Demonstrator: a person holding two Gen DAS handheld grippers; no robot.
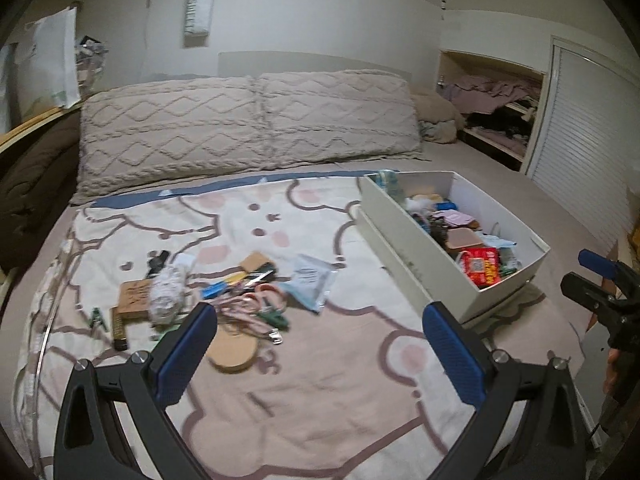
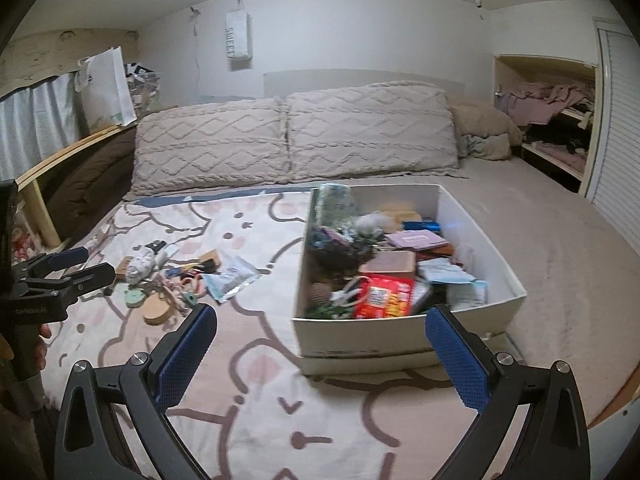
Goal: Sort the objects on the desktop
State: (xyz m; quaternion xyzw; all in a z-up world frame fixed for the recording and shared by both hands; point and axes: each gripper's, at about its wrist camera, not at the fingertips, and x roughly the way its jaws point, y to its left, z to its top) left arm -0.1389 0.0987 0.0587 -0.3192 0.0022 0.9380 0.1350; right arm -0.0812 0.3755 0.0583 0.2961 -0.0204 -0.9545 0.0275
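Note:
A heap of small objects lies on the patterned blanket: a round cork coaster, pink scissors, a clear plastic pouch and a brown card box. The same heap shows left of centre in the right wrist view. A white box, full of sorted items with a red packet in front, stands to the right. My left gripper hovers open above the blanket, nothing between its fingers. My right gripper is open and empty too, just before the white box.
Two knitted pillows line the head of the bed. A wooden shelf with a white bag runs along the left, and an open closet with clothes is at the right. Bare blanket lies in front of both grippers.

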